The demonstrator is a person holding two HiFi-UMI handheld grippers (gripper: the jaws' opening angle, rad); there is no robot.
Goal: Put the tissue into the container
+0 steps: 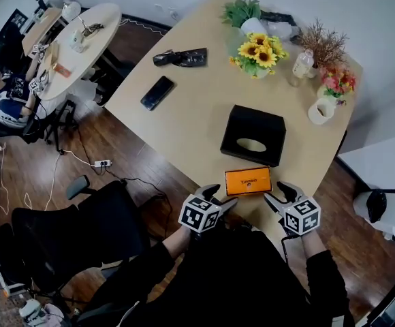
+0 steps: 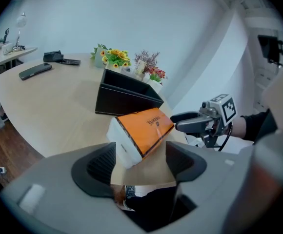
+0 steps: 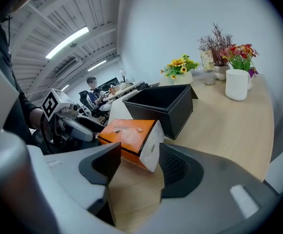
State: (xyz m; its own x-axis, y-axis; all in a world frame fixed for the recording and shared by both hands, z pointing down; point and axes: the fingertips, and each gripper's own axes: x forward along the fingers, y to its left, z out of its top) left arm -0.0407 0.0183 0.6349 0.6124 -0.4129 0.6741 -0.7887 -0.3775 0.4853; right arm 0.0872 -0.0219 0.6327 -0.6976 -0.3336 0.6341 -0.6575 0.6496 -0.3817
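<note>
An orange tissue box (image 1: 248, 180) with white ends lies flat near the table's front edge. Just behind it stands the black open-topped container (image 1: 233, 125). My left gripper (image 1: 219, 195) is at the box's left end and my right gripper (image 1: 279, 193) at its right end. In the left gripper view the box (image 2: 146, 126) has one white end between the open jaws of the left gripper (image 2: 141, 162), with a gap on the right side. In the right gripper view the other end (image 3: 153, 147) sits between the open jaws of the right gripper (image 3: 140, 162). The container (image 3: 173, 111) is close behind.
A black phone (image 1: 157, 92) and a dark pouch (image 1: 180, 57) lie on the far left of the table. Sunflowers (image 1: 257, 52), a bottle (image 1: 302, 63), pink flowers and a white mug (image 1: 321, 111) stand at the far right. A black chair (image 1: 82, 230) is at my left.
</note>
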